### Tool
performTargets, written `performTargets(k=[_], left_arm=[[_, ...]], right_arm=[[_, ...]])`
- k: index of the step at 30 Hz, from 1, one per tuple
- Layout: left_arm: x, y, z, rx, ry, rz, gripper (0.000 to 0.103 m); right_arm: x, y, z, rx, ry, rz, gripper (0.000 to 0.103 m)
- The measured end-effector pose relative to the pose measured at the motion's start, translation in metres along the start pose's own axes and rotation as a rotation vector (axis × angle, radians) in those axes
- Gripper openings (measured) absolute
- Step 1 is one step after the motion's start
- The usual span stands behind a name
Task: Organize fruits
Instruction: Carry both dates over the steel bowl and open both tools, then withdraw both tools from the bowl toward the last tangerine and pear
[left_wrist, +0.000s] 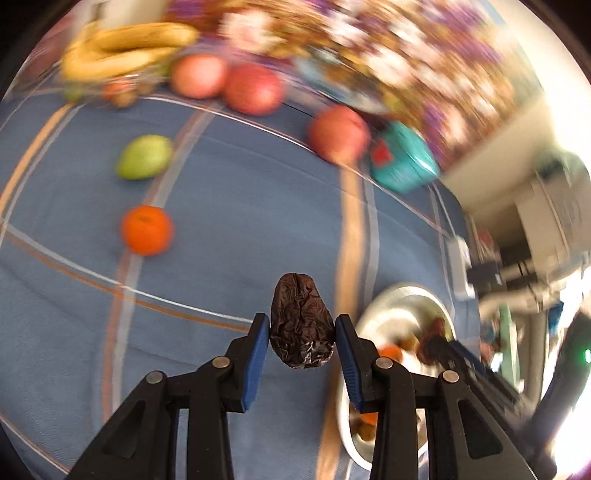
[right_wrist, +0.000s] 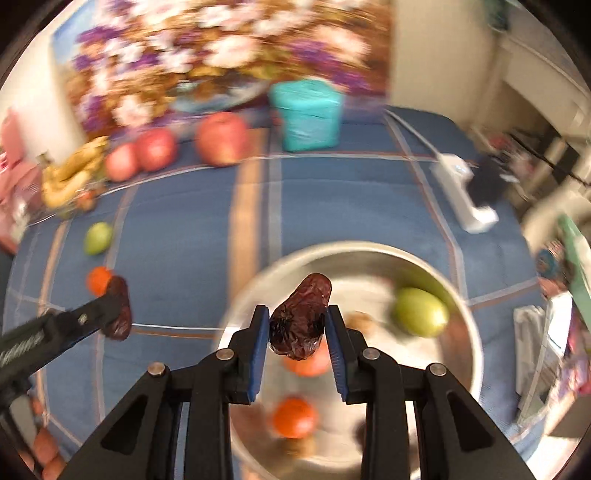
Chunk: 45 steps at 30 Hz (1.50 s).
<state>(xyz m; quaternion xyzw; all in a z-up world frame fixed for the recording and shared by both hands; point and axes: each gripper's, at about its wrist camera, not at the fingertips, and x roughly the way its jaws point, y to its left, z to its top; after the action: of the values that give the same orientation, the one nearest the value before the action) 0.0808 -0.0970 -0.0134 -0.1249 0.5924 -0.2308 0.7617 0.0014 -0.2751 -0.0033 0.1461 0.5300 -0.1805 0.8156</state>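
Observation:
My left gripper (left_wrist: 302, 326) is shut on a dark wrinkled date (left_wrist: 301, 317), held above the blue cloth; it also shows in the right wrist view (right_wrist: 120, 314). My right gripper (right_wrist: 295, 321) is shut on a second date (right_wrist: 301, 317), held over the metal bowl (right_wrist: 469, 325). The bowl holds a green fruit (right_wrist: 421, 312), two small oranges (right_wrist: 294, 416) and other small pieces. On the cloth lie a green fruit (left_wrist: 144, 157) and an orange (left_wrist: 147, 230). The bowl shows at the lower right of the left wrist view (left_wrist: 391, 310).
Three red apples (left_wrist: 255, 88) and a bunch of bananas (left_wrist: 125, 48) lie at the back of the blue checked cloth (left_wrist: 229, 206). A teal box (right_wrist: 310, 114) stands at the back. A white device (right_wrist: 465, 192) lies at the right. A floral picture (right_wrist: 207, 48) leans behind.

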Motion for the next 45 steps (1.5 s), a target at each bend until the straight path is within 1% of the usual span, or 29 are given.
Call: performTargets(k=[1,5,7,8,9,10,13,16,18,19,20,22,23,24,25,26,28,30,32,33,35,38,42,45], left_arm=[[0.004,-0.012,-0.005,0.044,0.019,-0.012,0.039],[0.015,-0.045,-0.021,0.146,0.082,-0.078,0.041],[0.02,-0.055,-0.027,0.183,0.117,-0.101,0.047],[0.021,-0.056,-0.029,0.193,0.122,-0.1,0.055],[0.021,-0.058,-0.03,0.199,0.122,-0.094,0.057],[0.021,-0.057,-0.03,0.199,0.118,-0.083,0.057],[0.02,-0.048,-0.025,0.168,0.102,-0.058,0.057],[0.018,-0.03,-0.018,0.124,0.074,0.007,0.06],[0.018,-0.016,-0.012,0.077,0.056,0.07,0.068],[0.018,-0.008,-0.011,0.054,0.05,0.091,0.071],[0.017,0.001,-0.007,0.026,0.039,0.114,0.074],[0.013,0.014,-0.003,-0.005,0.011,0.163,0.08],[0.009,0.022,0.0,-0.011,-0.017,0.202,0.087],[0.005,0.027,0.002,-0.012,-0.041,0.232,0.096],[0.002,0.031,0.003,-0.012,-0.063,0.256,0.101],[-0.001,0.035,0.005,-0.012,-0.082,0.274,0.103],[-0.008,0.041,0.008,-0.007,-0.129,0.299,0.103],[-0.014,0.043,0.011,0.019,-0.18,0.311,0.103],[-0.017,0.043,0.013,0.045,-0.208,0.356,0.103],[-0.017,0.041,0.015,0.055,-0.216,0.376,0.103],[-0.019,0.044,0.016,0.065,-0.22,0.389,0.103],[-0.02,0.046,0.018,0.063,-0.224,0.382,0.103],[-0.026,0.045,0.022,0.07,-0.256,0.383,0.103],[-0.026,0.046,0.027,0.053,-0.253,0.429,0.103]], right_arm=[[0.0,-0.009,0.0,0.028,0.004,-0.004,0.033],[-0.002,-0.029,-0.003,0.087,-0.003,-0.022,0.033],[-0.005,-0.031,-0.003,0.092,-0.011,-0.026,0.034],[-0.006,-0.032,-0.004,0.096,-0.017,-0.032,0.037],[-0.007,-0.032,-0.003,0.097,-0.019,-0.035,0.04],[-0.007,-0.032,-0.003,0.094,-0.021,-0.033,0.041],[-0.005,-0.028,-0.001,0.079,-0.013,-0.036,0.041],[-0.002,-0.023,0.001,0.062,-0.005,-0.033,0.043],[0.001,-0.017,0.001,0.046,0.001,-0.037,0.056],[0.001,-0.015,0.001,0.039,0.002,-0.037,0.066],[0.002,-0.011,0.002,0.031,0.002,-0.035,0.069],[0.003,-0.007,0.002,0.026,0.003,-0.025,0.07],[0.004,-0.004,0.002,0.025,0.004,-0.016,0.075],[0.005,-0.001,0.002,0.024,0.004,-0.004,0.079],[0.005,0.002,0.003,0.022,0.002,0.002,0.086],[0.005,0.006,0.003,0.02,-0.004,0.015,0.087],[0.003,0.014,0.002,0.016,-0.026,0.04,0.088],[0.001,0.022,0.002,0.0,-0.05,0.041,0.091],[-0.002,0.031,0.001,-0.018,-0.074,0.039,0.092],[-0.003,0.033,0.001,-0.021,-0.081,0.042,0.092],[-0.005,0.038,0.0,-0.023,-0.1,0.052,0.092],[-0.008,0.042,0.0,-0.023,-0.127,0.045,0.092],[-0.008,0.046,0.001,-0.024,-0.143,0.041,0.092],[-0.006,0.046,0.001,-0.011,-0.138,0.054,0.092]])
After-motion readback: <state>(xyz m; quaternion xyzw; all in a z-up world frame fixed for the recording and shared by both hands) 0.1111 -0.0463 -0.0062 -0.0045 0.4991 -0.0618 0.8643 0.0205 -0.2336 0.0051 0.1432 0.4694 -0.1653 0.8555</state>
